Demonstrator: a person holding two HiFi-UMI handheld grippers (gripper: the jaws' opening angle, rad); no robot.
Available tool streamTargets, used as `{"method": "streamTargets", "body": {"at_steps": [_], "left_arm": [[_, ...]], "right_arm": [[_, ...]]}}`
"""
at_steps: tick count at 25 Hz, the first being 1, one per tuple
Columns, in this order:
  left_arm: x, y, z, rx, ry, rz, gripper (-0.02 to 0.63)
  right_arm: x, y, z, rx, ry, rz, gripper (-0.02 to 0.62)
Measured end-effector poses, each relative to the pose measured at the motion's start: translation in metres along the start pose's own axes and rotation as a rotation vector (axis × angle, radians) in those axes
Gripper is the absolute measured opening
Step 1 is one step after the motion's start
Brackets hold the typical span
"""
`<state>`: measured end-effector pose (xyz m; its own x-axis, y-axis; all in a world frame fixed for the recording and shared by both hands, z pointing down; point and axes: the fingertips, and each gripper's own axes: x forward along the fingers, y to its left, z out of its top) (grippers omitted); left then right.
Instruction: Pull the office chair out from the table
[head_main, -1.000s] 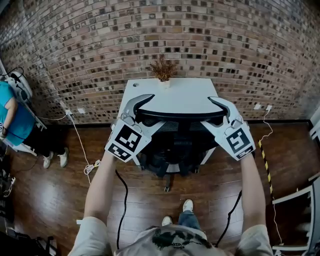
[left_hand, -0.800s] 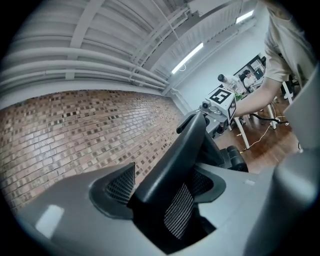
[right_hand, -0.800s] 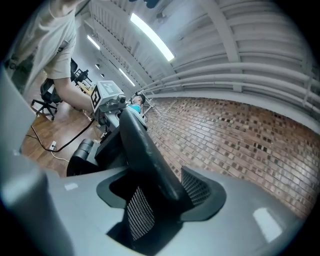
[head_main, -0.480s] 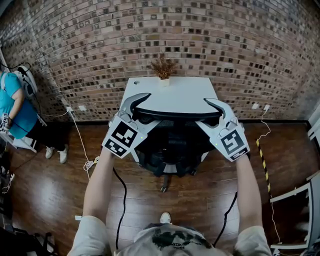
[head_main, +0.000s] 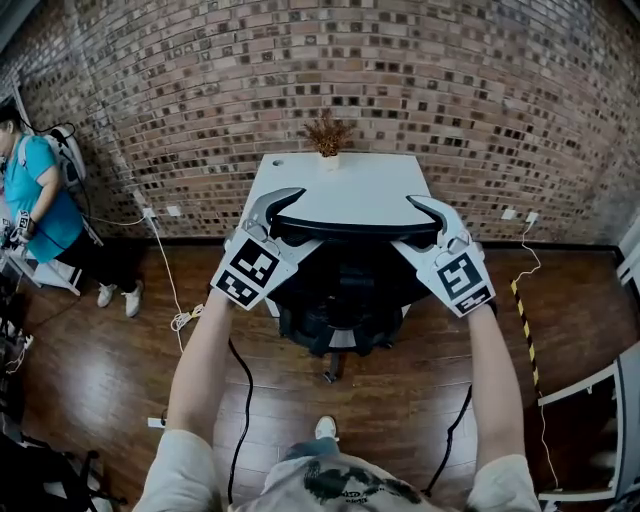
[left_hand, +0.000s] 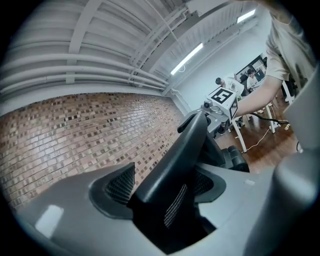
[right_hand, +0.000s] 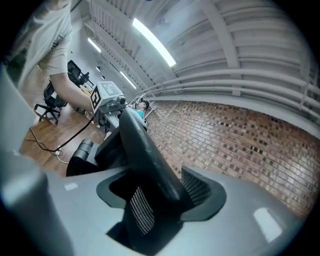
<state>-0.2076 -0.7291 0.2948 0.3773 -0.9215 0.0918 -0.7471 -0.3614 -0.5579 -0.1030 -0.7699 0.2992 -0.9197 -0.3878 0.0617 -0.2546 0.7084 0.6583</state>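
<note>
A black office chair (head_main: 345, 290) stands at the near edge of a white table (head_main: 345, 185) against the brick wall. Its curved backrest top rail (head_main: 350, 228) runs between my two grippers. My left gripper (head_main: 280, 212) is shut on the rail's left end and my right gripper (head_main: 430, 220) on its right end. In the left gripper view the mesh backrest (left_hand: 180, 155) fills the gap between the jaws of the left gripper (left_hand: 160, 187). The right gripper view shows the backrest (right_hand: 145, 150) clamped the same way in the right gripper (right_hand: 155, 195). Both grippers point level.
A small dried plant (head_main: 327, 135) stands at the table's far edge. A person in a teal shirt (head_main: 35, 190) is at the far left. Cables (head_main: 175, 315) trail over the wooden floor, yellow-black tape (head_main: 527, 320) marks it on the right, and white furniture (head_main: 600, 400) stands there.
Both grippers have come back toward me with the backrest held, and the chair has rolled with them, away from the table. My foot has stepped back. The table now looks farther off.
</note>
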Motion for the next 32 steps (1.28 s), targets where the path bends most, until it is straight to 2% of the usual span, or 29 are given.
{"method": "streamTargets", "body": {"at_steps": [6,11,22,32], "left_arm": [[-0.018,-0.034,0.025,-0.002,0.009,0.01,0.333],[-0.034,-0.064,0.041,-0.072,0.05,-0.015,0.33],[-0.106,-0.125,0.066,-0.096,0.038,-0.041,0.33],[-0.185,-0.179,0.092,-0.081,0.006,-0.081,0.33]], "right_arm": [[-0.04,0.01,0.011,0.012,-0.014,-0.001,0.268],[-0.07,0.023,0.02,0.029,-0.013,0.017,0.274],[-0.139,0.086,0.062,0.049,-0.039,0.008,0.278],[-0.203,0.151,0.112,0.06,-0.001,-0.038,0.278]]}}
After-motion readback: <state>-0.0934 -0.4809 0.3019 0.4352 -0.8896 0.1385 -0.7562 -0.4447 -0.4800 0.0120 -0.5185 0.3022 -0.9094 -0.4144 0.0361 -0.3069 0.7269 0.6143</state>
